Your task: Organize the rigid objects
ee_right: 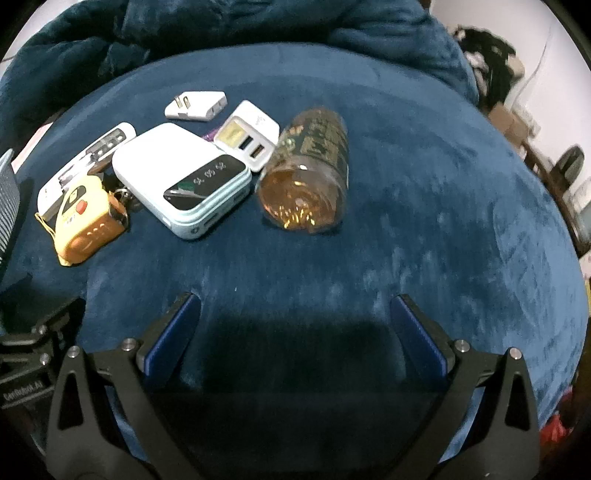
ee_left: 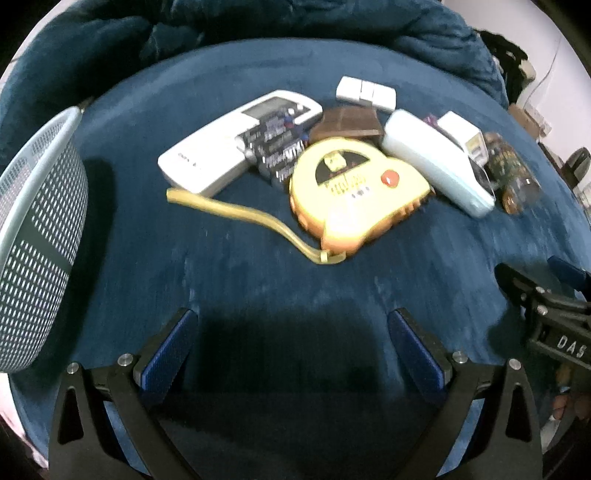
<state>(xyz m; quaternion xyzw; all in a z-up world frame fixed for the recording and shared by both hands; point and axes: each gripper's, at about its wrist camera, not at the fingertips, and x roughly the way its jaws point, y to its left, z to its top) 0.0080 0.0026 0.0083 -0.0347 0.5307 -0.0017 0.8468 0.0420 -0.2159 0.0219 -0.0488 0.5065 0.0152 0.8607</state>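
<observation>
A pile of objects lies on a blue velvet surface (ee_left: pixel 258 280). A yellow tape measure (ee_left: pixel 354 192) with its tape pulled out lies in the middle, beside a white remote (ee_left: pixel 236 140), batteries (ee_left: pixel 277 151), a brown block (ee_left: pixel 347 123), a pale blue power bank (ee_left: pixel 436 162), white chargers (ee_left: pixel 365 92) and an amber bottle (ee_left: pixel 511 173) on its side. My left gripper (ee_left: pixel 291 347) is open and empty, short of the tape measure. My right gripper (ee_right: pixel 295 332) is open and empty, short of the bottle (ee_right: pixel 310 173) and power bank (ee_right: pixel 184 177).
A pale blue perforated basket (ee_left: pixel 40 236) stands at the left edge. A rumpled dark blue blanket (ee_left: pixel 258 22) lies behind the surface. The right gripper's body (ee_left: pixel 546 310) shows at the right of the left wrist view. Room clutter (ee_right: pixel 517 122) sits at the far right.
</observation>
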